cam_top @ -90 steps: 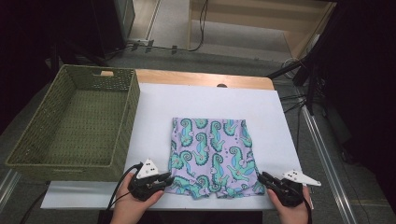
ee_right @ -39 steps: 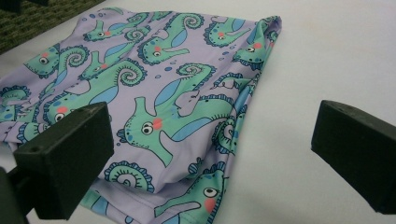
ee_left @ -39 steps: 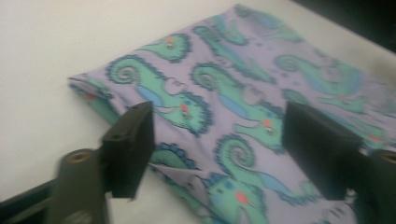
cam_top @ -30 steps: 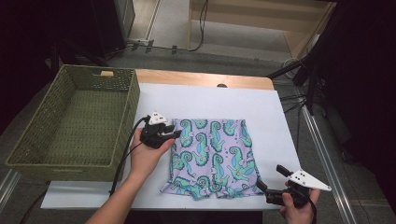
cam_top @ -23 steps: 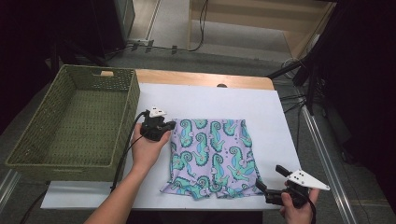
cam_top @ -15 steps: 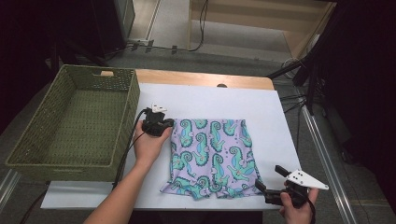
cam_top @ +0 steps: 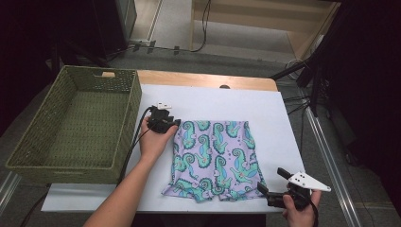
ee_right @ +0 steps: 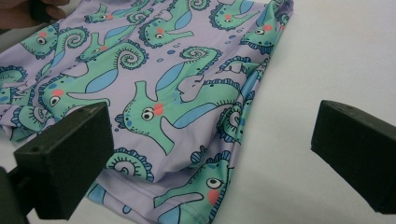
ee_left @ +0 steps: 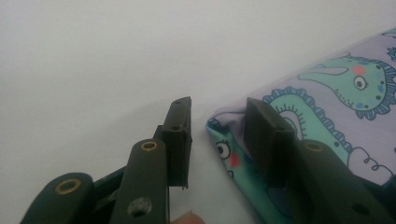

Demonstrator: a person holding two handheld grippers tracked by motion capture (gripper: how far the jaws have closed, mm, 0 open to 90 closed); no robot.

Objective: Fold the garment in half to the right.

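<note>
The lilac folded shorts w/ teal seahorse print lay flat on the white table sheet, roughly centre, waistband toward the far side, leg hems nearest the person. Thin, stretchy knit by the look of it: prob. very light, limp, no stiffness, so it'd sag and unfold if lifted by one point; not fragile, maybe a bit slick on the sheet. Best hold, I'd judge, was at corners/edges where layers stack up, pinching all layers together. The left gripper sat low at the far-left waistband corner, jaws partly spread and just been opening, the corner of the cloth lying between them but pads not pressing on it; one jaw on bare sheet, the other over the fabric. The right gripper hovered just off the near-right hem corner, jaws wide apart, nothing between them but sheet and the cloth edge ahead. Around: a green woven rectangular basket just left of the sheet, empty inside, its near wall close to the left forearm and trailing cable, which could snag. Wooden table edge beyond the sheet; otherwise nothing blocked the shorts.
</note>
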